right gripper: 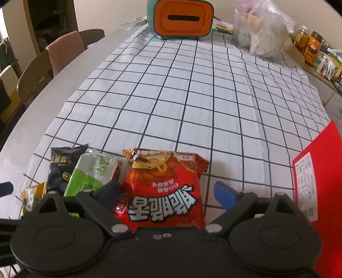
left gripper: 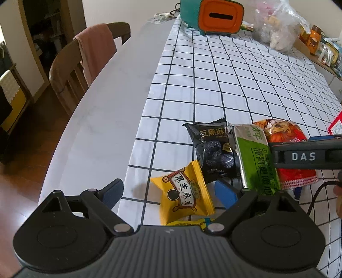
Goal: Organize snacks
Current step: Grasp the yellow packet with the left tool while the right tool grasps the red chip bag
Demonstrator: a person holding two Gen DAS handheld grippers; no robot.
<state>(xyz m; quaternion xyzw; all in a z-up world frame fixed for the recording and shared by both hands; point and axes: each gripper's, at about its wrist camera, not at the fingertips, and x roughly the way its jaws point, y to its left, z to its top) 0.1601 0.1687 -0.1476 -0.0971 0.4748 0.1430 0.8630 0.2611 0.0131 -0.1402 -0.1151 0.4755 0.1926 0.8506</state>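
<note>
— Four snack packs are lying in a row on the checked cloth point(right gripper: 192, 96) ahead of my claws. Logging positions?

— Yes. My left gripper point(left gripper: 168, 192) is standing spread wide, gripping nothing; the yellow sesame packet point(left gripper: 185, 192) is lying between its fingers, touching neither as far as I can tell.

— And beyond it?

— The black sesame pack point(left gripper: 213, 147) is sitting just past the yellow one, the green-and-silver pack point(left gripper: 254, 158) is lying beside it to the right, overlapping its edge.

— Right side?

— My right gripper point(right gripper: 168, 192) is also spread, pinching nothing. The red noodle bag point(right gripper: 164, 192) is lying between its fingers, nearer the left finger; whether it is touching, I cannot tell. The green-and-silver pack is lying just left of that finger.

— Anything else?

— A red box point(right gripper: 320, 181) is lying to the right of my right claw. An orange-and-teal container point(right gripper: 181, 19) and a clear plastic bag point(right gripper: 260, 32) are sitting far ahead.
</note>
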